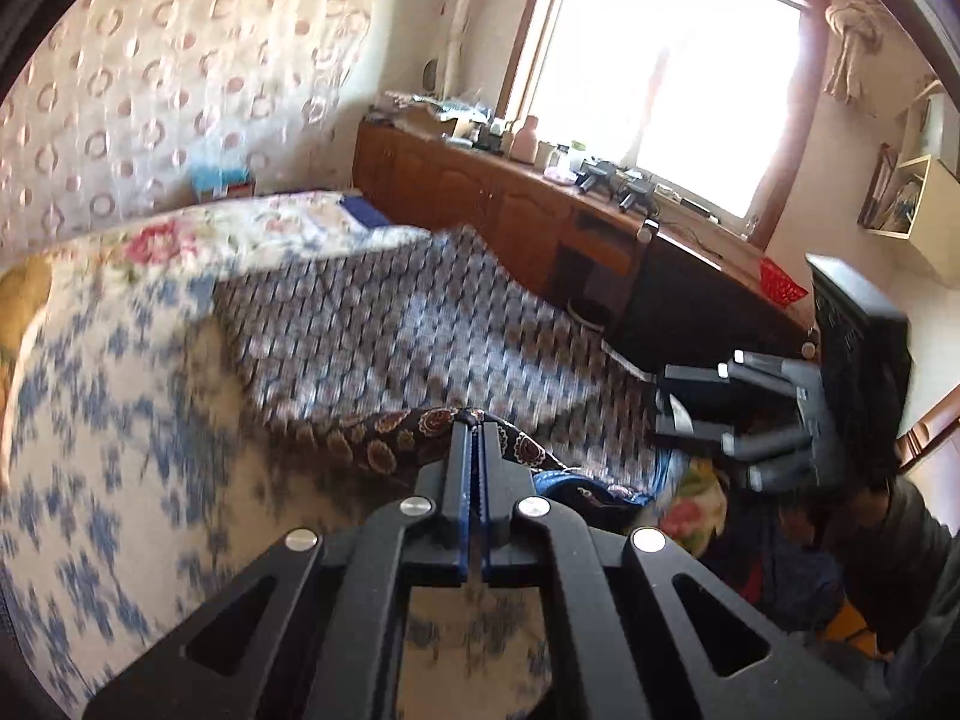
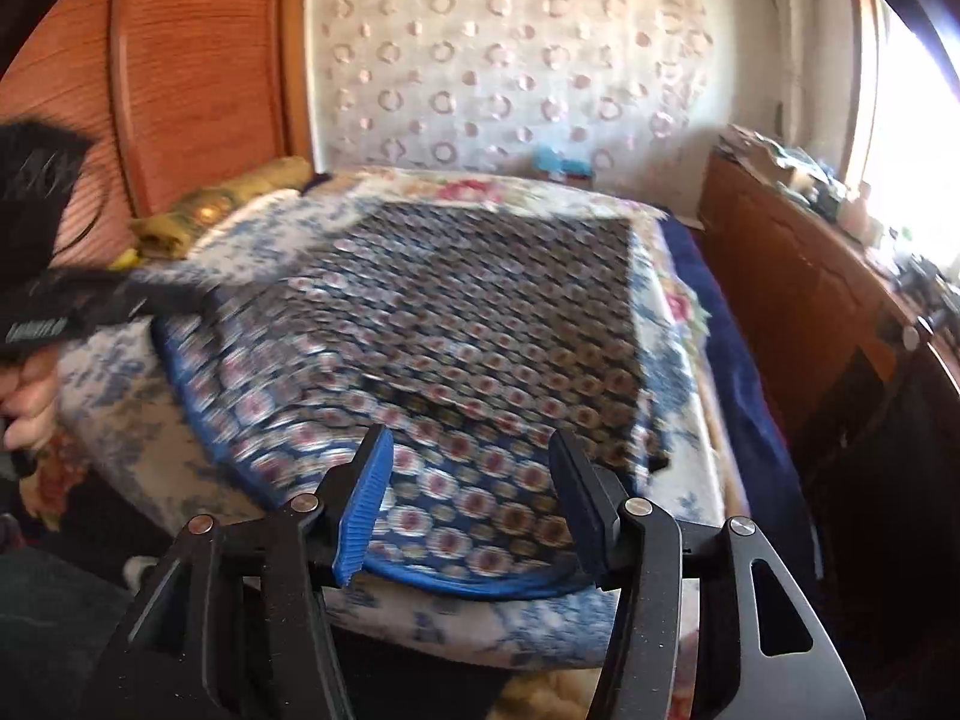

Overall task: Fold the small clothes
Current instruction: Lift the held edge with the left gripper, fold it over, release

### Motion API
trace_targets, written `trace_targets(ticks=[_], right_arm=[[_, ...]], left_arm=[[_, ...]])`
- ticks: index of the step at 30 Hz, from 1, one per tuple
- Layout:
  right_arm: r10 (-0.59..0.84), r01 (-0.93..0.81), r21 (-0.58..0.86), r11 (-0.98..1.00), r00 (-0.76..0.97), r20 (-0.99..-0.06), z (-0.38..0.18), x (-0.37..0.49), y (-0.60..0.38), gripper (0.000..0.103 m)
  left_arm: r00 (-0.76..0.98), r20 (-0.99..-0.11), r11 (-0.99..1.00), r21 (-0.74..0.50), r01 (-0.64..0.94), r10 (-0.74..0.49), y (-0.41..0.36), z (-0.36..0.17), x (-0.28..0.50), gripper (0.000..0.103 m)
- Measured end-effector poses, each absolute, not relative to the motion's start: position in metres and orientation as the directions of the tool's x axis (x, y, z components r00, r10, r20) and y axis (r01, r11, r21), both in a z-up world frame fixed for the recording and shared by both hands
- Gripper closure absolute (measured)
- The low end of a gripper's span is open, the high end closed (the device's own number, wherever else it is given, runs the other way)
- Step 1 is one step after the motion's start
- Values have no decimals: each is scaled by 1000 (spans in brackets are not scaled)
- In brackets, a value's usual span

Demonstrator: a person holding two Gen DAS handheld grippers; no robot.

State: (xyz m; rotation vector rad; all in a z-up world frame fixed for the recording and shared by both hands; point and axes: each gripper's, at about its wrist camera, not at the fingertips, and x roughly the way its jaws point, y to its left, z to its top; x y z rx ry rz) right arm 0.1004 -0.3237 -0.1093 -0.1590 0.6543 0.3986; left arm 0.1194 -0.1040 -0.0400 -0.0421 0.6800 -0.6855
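Pick-up step: left gripper (image 1: 474, 426) has its jaws clamped on an edge of the dark paisley cloth (image 1: 384, 441), which hangs just above the near edge of the bed (image 1: 90, 420). Right gripper (image 2: 471, 474) has jaws apart with nothing between them, over the patterned mat (image 2: 480, 312). Next probably right takes another edge to spread it flat.

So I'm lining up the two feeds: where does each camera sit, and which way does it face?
Left wrist: on the left tongs, shut on dark patterned cloth, facing over the bed toward the window; right tongs show at right.
Right wrist: on the open right tongs, facing up the bed toward the headboard; a hand shows at left.
Both share the blue patterned spread.
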Motion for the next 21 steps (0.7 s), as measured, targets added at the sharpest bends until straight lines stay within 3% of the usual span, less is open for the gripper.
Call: trace_targets(ticks=[7,21], right_arm=[[350,-453,-17,891,712,-609,-103,89,-311,47],[339,-478,0,878,622,-706,-150,104,-302,47]], left_arm=[[586,-558,792,-248,557,-587,-113,-37,142,103],[625,-534,816,-280,505,-570,-101,-41,148,103]])
